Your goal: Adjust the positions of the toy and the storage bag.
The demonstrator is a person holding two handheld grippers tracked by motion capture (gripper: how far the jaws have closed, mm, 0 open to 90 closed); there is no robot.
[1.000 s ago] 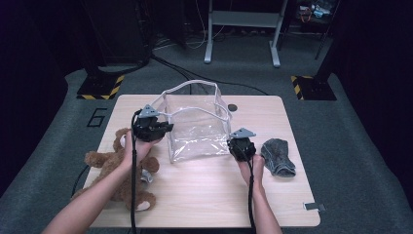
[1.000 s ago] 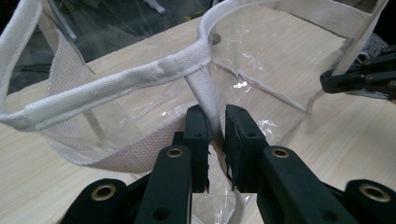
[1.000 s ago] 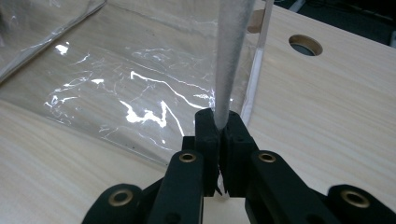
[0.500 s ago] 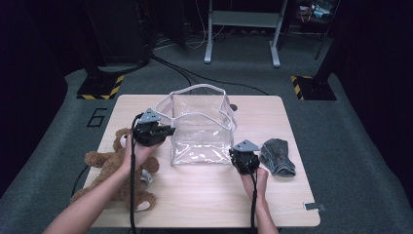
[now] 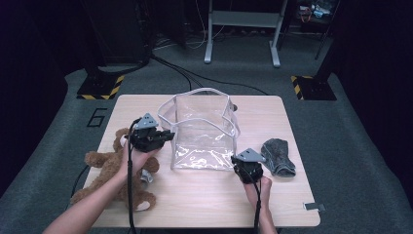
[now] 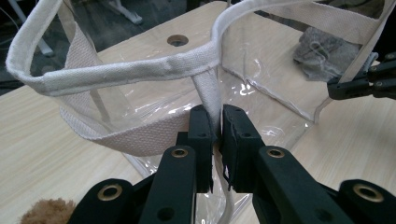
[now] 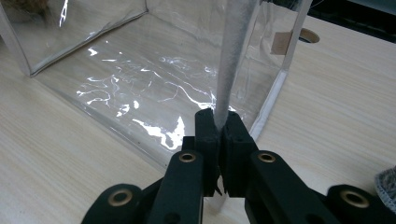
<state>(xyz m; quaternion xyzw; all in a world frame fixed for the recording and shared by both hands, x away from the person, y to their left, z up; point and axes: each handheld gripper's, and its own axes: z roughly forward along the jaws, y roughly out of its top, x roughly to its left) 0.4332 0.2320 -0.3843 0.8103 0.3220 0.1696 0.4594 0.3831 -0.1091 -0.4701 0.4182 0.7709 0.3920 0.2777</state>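
Observation:
A clear plastic bag (image 5: 202,131) with white fabric trim stands open in the middle of the table. My left gripper (image 5: 168,136) is at its left side; in the left gripper view the jaws (image 6: 217,128) are shut on a white strap of the bag (image 6: 208,91). My right gripper (image 5: 240,162) is at the bag's near right corner, shut (image 7: 219,125) on a white trim strip (image 7: 233,56) that rises from between the pads. A brown teddy bear (image 5: 109,170) lies under my left forearm. A grey cloth (image 5: 278,156) lies right of the bag.
The wooden table (image 5: 204,204) has a round hole (image 6: 177,40) behind the bag. A small tag (image 5: 311,206) lies near the front right corner. Dark floor, cables and metal stand legs (image 5: 241,29) lie beyond the table.
My right gripper has drawn back toward the near edge of the table with the bag's trim in it, stretching the bag's near right corner. The left gripper has stayed put.

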